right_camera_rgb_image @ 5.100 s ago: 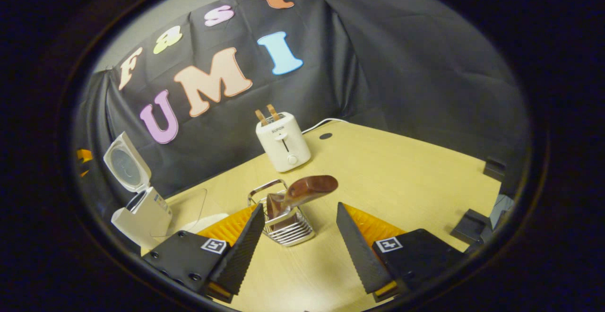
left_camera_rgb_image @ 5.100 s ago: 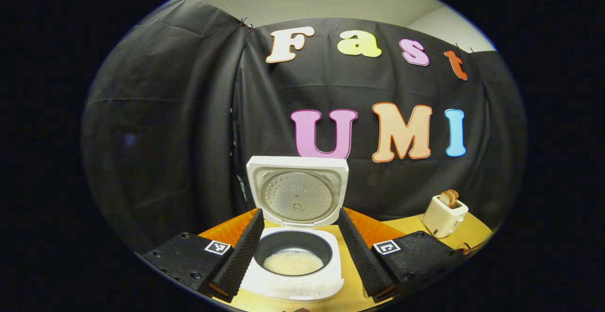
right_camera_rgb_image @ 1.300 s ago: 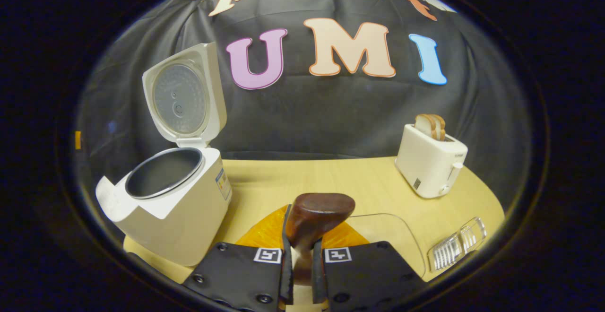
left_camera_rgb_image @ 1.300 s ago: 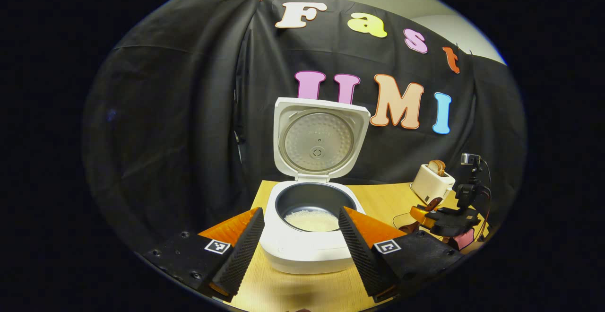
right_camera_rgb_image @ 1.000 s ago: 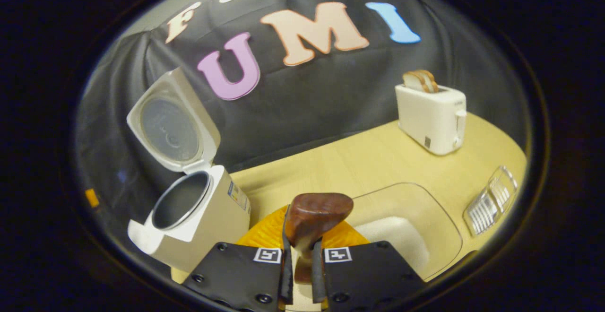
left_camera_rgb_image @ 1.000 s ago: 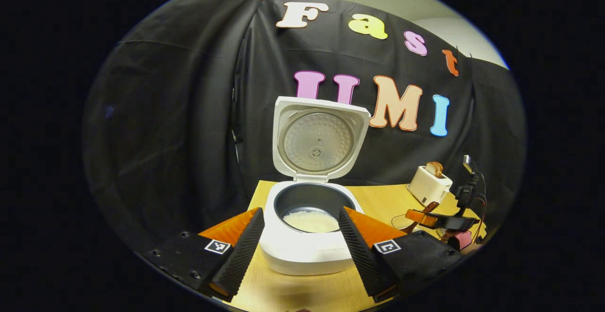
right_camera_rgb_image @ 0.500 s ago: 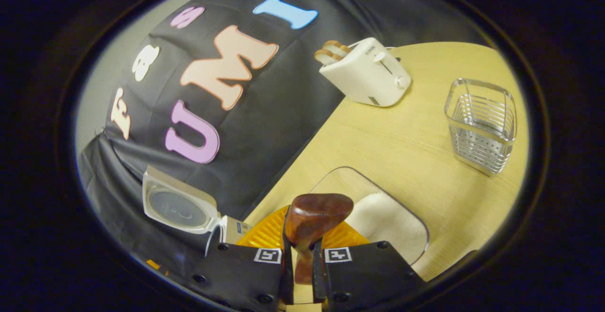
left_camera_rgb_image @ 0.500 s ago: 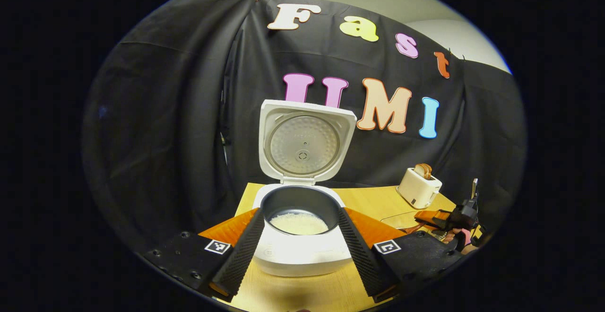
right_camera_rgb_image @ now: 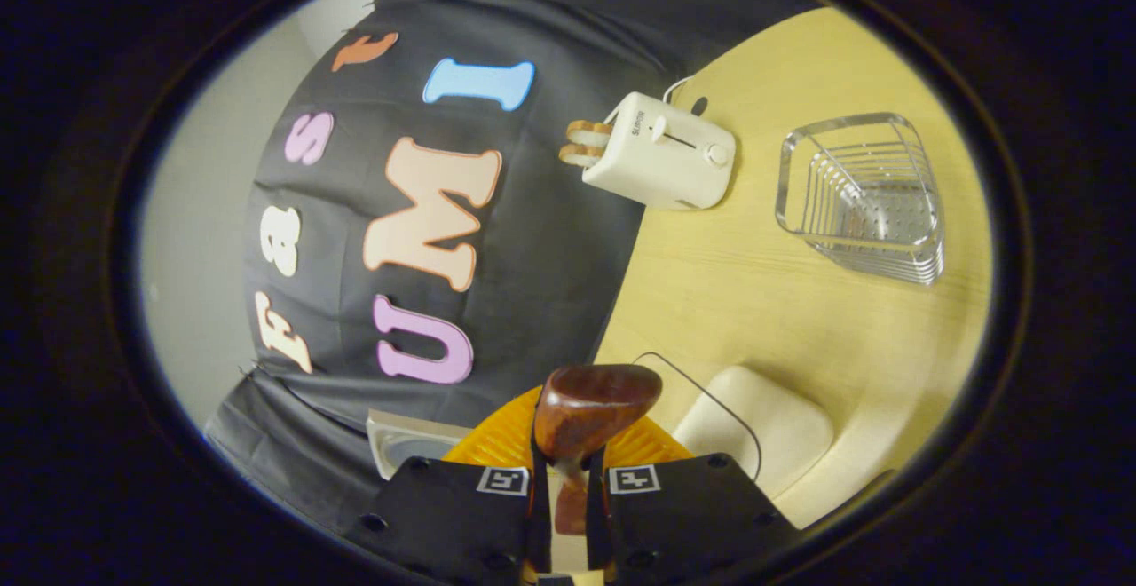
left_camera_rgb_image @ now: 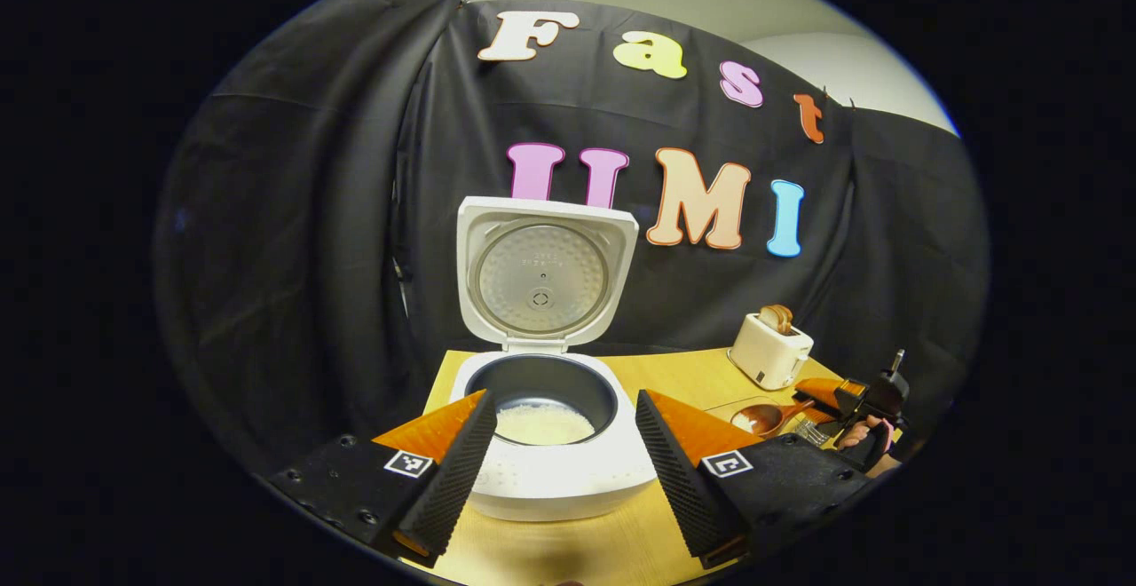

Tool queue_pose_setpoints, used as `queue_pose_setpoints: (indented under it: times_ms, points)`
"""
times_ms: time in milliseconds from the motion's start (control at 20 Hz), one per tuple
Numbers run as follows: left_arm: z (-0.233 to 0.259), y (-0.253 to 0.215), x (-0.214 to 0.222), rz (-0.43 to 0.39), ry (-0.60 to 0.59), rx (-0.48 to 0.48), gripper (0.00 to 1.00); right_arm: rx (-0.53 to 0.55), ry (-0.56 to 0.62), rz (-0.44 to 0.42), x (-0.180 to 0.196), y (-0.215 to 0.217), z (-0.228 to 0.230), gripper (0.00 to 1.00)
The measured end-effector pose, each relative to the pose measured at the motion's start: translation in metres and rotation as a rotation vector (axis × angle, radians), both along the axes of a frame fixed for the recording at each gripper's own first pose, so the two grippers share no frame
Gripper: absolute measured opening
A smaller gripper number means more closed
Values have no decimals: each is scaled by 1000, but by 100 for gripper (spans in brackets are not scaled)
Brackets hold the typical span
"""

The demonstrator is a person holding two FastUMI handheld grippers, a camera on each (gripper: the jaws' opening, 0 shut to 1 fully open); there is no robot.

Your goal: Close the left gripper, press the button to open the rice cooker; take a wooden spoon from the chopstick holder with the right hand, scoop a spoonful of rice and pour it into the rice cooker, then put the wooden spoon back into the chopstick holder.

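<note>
Right now your right hand-held gripper (right_camera_rgb_image: 568, 515) is clamped on the handle of the dark brown wooden spoon (right_camera_rgb_image: 587, 408), both fingers pressed against it. In the right gripper view the spoon's long axis runs straight forward between the fingers, bowl end away from you, above the clear container of white rice (right_camera_rgb_image: 763, 435) on the pale wooden tabletop (right_camera_rgb_image: 737, 293). That view is rolled hard, so the tabletop stands nearly on edge.

In the left gripper view you see the same spoon (left_camera_rgb_image: 765, 417) lying roughly level, its bowl pointing toward the white rice cooker (left_camera_rgb_image: 555, 471), well apart from it.

Your left hand-held gripper (left_camera_rgb_image: 559, 462) has its fingers spread apart, one on either side of the rice cooker's front and holding nothing. The cooker's lid (left_camera_rgb_image: 543, 275) stands upright and open, and white rice lies in the dark inner pot.

Beyond the rice container, the silver wire chopstick holder (right_camera_rgb_image: 865, 200) sits near the white toaster (right_camera_rgb_image: 661, 155) with bread slices. Small lettering on the toaster is too fine to make out.
</note>
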State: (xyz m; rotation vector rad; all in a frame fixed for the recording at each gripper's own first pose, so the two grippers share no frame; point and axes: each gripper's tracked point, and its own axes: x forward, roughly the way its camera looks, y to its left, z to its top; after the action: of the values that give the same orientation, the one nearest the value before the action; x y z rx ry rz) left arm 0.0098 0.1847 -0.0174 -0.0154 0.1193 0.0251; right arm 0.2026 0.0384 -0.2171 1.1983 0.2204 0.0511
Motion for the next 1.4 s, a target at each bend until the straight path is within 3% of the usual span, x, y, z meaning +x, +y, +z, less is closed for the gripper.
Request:
queue_pose_setpoints:
  times_ms: [500, 700, 900, 1400]
  points:
    - [4, -9, -1, -57, -10, 11, 94, 114, -127, 11, -17, 21, 57, 18]
    - [1, -3, -3, -59, -9, -9, 94, -23, -155, 64, -21, 61, 89, 18]
    - [-4, 7, -7, -50, -4, -29, 94, -81, -195, 146, -17, 119, 123, 17]
    - [-8, 29, -15, -40, -17, -46, 94, -403, -273, 300, 17, 253, 157, 18]
